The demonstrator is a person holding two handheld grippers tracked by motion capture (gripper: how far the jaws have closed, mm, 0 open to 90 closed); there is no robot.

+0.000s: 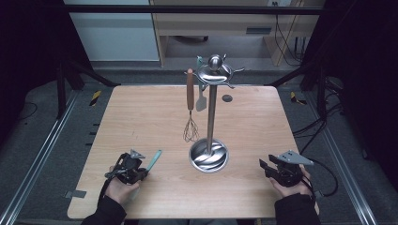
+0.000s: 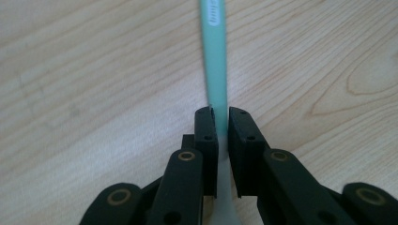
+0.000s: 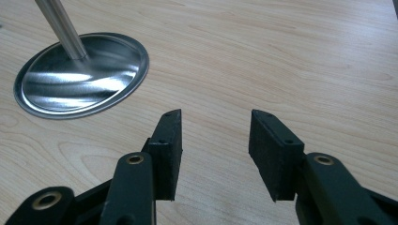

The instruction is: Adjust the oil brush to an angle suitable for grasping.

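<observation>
Left gripper (image 2: 220,133) grips green utensil handle (image 2: 215,56); right gripper (image 3: 215,140) idle.
Left jaws clamp the handle, likely for hanging on stand (image 1: 211,117); right jaws wide, empty, stand base ahead-left on surface (image 1: 141,117).

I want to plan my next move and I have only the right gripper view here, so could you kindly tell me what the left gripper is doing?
Observer: The left gripper is shut on a teal utensil handle low over the wooden table.
Operator: Thank you. What hangs on the stand whose base I can see?
Observer: A whisk with a brown handle hangs from the stand, and a pale spatula hangs beside it.
Operator: And where does my own gripper sit relative to that stand?
Observer: In the high view the right gripper, jaws open, sits near the table's front edge, to the right of the stand's base.
</observation>
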